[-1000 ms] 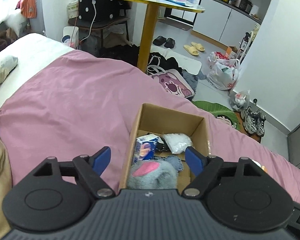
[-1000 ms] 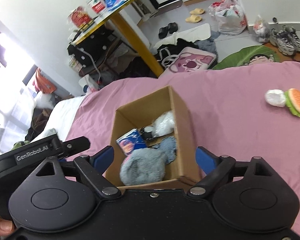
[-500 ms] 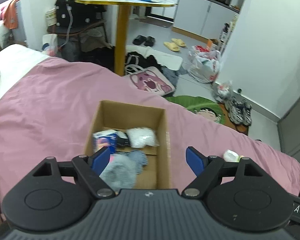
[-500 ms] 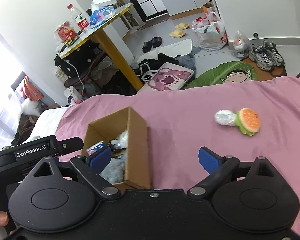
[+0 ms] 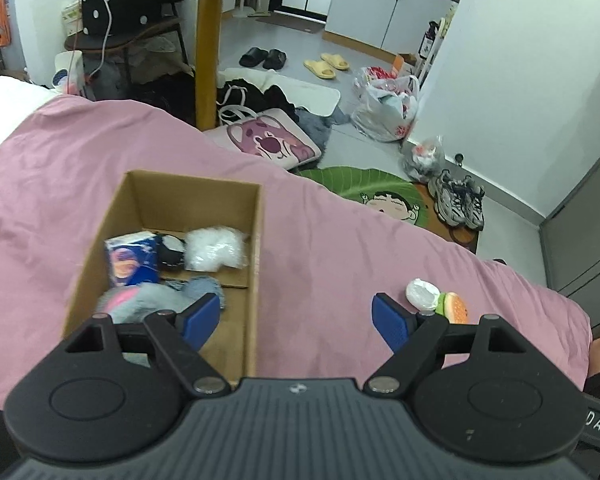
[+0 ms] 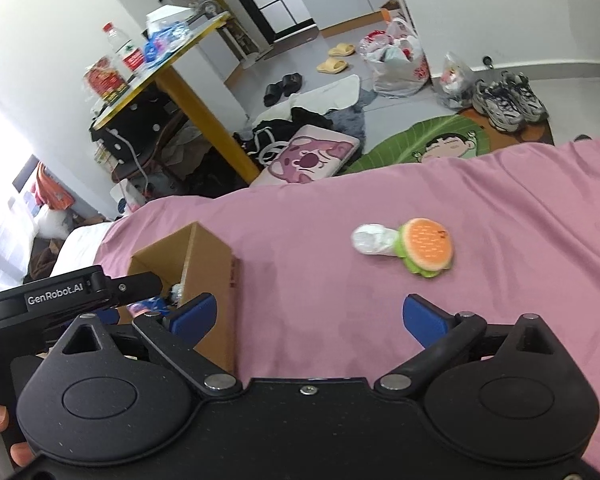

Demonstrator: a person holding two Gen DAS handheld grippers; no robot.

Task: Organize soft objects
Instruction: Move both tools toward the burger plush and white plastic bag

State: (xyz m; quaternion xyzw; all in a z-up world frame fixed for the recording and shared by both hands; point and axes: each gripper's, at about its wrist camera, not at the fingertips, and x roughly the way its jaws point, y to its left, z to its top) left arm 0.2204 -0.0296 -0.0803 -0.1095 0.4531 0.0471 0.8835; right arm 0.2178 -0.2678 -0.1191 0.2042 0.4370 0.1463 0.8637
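Left gripper point(image 5: 297, 316) spread wide, empty, right gripper point(image 6: 310, 318) likewise, cardboard box point(image 5: 256, 264) right wall beside bare pink bedspread point(image 6: 500, 208), burger plush point(image 6: 426, 247) well apart.

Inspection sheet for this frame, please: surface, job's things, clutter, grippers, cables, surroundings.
Surface: pink bedspread, wrinkled.
Job's things: cardboard box on the bed holds a grey plush, a blue packet, a white bundle; burger toy and white wad lie outside it on the bedspread.
Clutter: nothing seen on the bed besides these.
Grippers: left gripper and right gripper both open, empty.
Cables: white cable by the black bag.
Surroundings: yellow table, slippers, sneakers, bags on the floor.
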